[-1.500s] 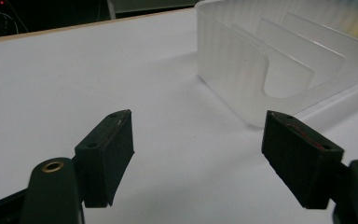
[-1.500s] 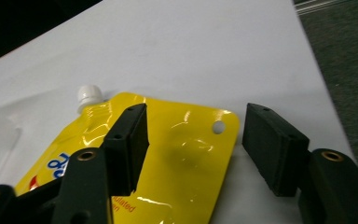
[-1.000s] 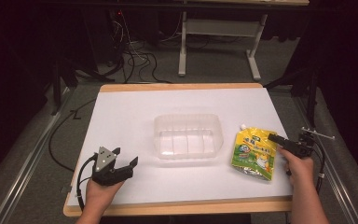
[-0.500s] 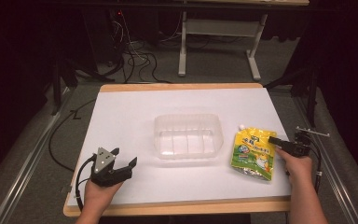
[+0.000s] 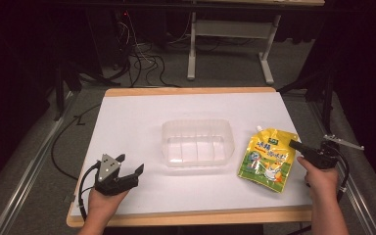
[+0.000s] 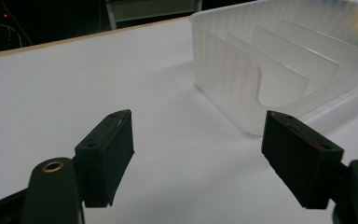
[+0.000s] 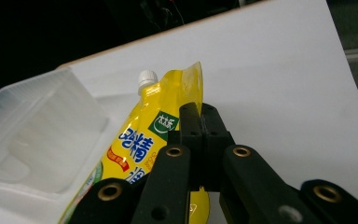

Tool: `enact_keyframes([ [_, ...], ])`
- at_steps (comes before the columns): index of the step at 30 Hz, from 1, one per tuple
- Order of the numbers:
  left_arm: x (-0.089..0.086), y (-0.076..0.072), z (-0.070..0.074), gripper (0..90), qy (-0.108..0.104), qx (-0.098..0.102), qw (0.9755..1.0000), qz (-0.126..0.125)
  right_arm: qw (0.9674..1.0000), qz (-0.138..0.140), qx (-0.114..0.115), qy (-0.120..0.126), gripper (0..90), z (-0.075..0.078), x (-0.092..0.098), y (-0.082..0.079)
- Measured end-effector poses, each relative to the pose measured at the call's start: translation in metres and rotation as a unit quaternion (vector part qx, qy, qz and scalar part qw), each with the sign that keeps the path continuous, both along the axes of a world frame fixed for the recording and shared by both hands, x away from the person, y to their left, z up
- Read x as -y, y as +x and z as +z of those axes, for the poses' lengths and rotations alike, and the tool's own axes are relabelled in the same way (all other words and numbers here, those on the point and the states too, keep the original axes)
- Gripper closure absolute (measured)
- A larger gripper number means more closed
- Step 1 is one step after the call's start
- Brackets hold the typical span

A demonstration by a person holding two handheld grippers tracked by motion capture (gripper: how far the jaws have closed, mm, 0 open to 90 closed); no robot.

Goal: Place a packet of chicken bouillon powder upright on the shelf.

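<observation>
On the white surface (image 5: 142,117), a clear plastic tray (image 5: 198,143) with inner dividers is sitting at the centre. To the tray's left, toward the near edge, the left tongs (image 5: 127,170) are resting with jaws spread wide and nothing between them. Just right of the tray, a yellow spouted pouch (image 5: 268,159) is lying flat, its white cap pointing away from the person. The right tongs (image 7: 200,122) have just been closing and are now pinching the pouch's right edge near the top. Judging from this thin hold, lifting slowly and keeping the pouch hanging steady should help it clear the tray's rim without slipping.
</observation>
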State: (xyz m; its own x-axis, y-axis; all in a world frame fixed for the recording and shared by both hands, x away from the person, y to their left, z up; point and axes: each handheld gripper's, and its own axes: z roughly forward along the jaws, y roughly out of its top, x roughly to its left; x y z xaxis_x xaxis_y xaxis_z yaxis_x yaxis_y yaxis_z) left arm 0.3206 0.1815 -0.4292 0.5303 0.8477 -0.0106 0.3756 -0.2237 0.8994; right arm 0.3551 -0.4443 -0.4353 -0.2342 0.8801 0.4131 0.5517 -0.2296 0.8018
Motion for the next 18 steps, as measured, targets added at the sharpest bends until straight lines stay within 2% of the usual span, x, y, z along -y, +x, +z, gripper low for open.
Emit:
enact_keyframes([
  [1,0.0,0.0,0.0,25.5,0.0,0.0,1.0,-0.001,1.0,0.0,0.0,0.0,90.0,0.0,0.0,0.0],
  [7,0.0,0.0,0.001,25.5,0.001,0.004,1.0,-0.006,0.9985,0.015,0.051,-0.006,90.0,0.031,-0.022,-0.016],
  [11,0.0,0.0,0.002,25.7,0.0,0.004,1.0,-0.007,0.9973,0.025,0.069,-0.007,90.0,0.042,-0.031,-0.021],
  [13,0.0,0.0,0.002,25.7,0.0,0.006,1.0,-0.007,0.9962,0.032,0.081,-0.011,90.0,0.049,-0.038,-0.024],
  [14,0.0,0.0,0.002,25.7,-0.001,0.007,0.9999,-0.007,0.9946,0.037,0.095,-0.022,90.0,0.057,-0.046,-0.027],
  [16,0.0,-0.001,0.002,25.7,0.0,0.007,0.9999,-0.007,0.9939,0.038,0.1,-0.024,90.0,0.06,-0.048,-0.028],
  [18,0.0,-0.001,0.002,25.7,-0.001,0.007,0.9999,-0.008,0.9911,0.044,0.123,-0.028,90.0,0.07,-0.057,-0.031],
])
